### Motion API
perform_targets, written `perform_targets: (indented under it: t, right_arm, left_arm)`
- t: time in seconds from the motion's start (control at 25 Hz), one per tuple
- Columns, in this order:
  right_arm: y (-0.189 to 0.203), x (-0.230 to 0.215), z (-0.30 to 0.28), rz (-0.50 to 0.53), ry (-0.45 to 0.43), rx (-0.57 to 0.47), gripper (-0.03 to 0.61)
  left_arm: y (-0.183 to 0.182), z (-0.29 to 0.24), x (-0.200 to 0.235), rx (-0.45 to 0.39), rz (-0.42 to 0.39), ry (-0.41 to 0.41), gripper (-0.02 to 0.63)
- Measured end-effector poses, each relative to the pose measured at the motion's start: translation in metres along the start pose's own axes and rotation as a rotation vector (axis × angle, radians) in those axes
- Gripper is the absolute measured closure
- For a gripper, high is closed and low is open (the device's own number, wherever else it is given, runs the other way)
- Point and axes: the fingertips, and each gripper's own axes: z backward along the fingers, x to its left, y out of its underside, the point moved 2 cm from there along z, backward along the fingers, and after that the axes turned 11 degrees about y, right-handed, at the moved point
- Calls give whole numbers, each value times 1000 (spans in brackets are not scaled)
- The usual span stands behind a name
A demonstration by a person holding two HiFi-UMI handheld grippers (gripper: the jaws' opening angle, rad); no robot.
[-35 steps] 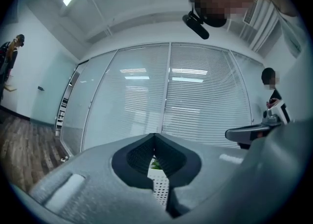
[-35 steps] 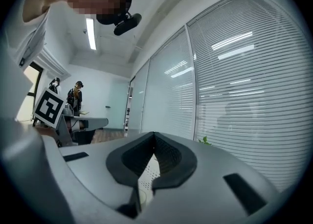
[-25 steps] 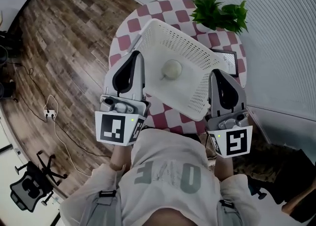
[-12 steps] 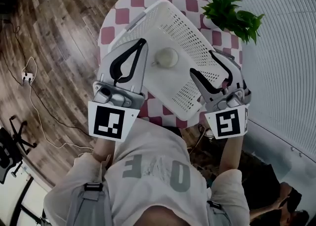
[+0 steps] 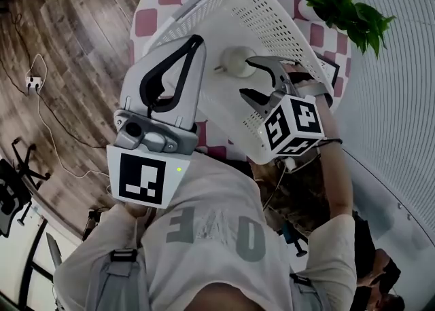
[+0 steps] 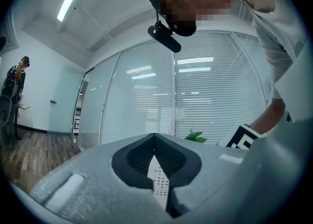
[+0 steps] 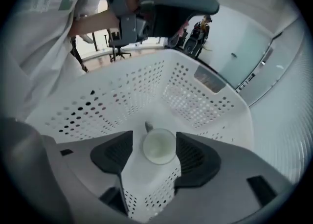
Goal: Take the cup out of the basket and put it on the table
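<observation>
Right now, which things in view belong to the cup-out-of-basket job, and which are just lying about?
Job: cup, sitting in the basket; checkered table; right claw, jaws opening with the cup framed between them, not gripped.
Lying about: potted plant; power strip; office chair; left claw, shut and empty.

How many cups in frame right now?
1. The cup sits on the floor of the white basket on the checkered table. No other cup shows, though part of the basket floor is hidden in the head view.
</observation>
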Motion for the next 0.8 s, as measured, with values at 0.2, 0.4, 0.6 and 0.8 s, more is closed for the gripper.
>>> perform_targets:
  t: [0.2,0.4,0.6,0.8]
  right_arm:
    - [15,21,-43,57,-118,106,296]
    - [32,36,-74,82,-182,193,342]
    - [39,45,-91,155,-186,258,392]
    - [43,50,-93,258,-199,308,453]
  left_arm:
    - [9,-12,-3,35,-78,25,609]
    - [14,-19,3,29,-44,43,609]
    - [21,-23,7,53,-27,36,609]
    - [21,-24,6,51,-20,36,609]
